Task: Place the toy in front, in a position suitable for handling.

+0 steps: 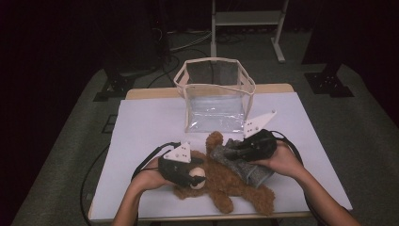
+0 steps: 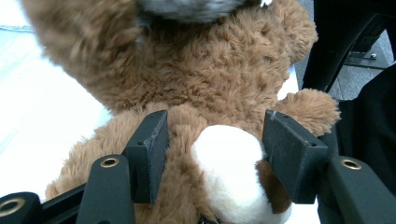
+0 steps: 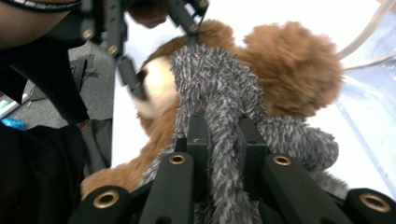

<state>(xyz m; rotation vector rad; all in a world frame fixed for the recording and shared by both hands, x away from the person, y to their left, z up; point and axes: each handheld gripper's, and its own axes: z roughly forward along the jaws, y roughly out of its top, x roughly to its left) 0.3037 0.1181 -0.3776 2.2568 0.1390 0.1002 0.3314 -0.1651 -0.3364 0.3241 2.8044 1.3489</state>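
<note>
The bear (image 1: 226, 183) lies on its back near the near edge of the white table (image 1: 141, 127), head to the left, legs to the right. Its fur is brown and its muzzle is white.

The left gripper (image 1: 196, 178) rests on the bear's head. In the left gripper view, its jaws stand part-way open, one on each side of the muzzle (image 2: 231, 163), with the right jaw against the muzzle and the left jaw against the brown fur of the face. Whether the pads press firmly cannot be determined.

The right gripper (image 1: 230, 153) lies over the bear's body, just right of centre. In the right gripper view, its jaws are clamped on a fold of the grey knit garment (image 3: 224, 116). The garment covers the bear's torso (image 1: 242, 165) and one arm. The other brown arm (image 1: 215, 139) points toward the far side.

Beyond the bear, a clear bag (image 1: 215, 94) with beige trim stands upright and open at the top. Its base lies just beyond the raised arm.
</note>
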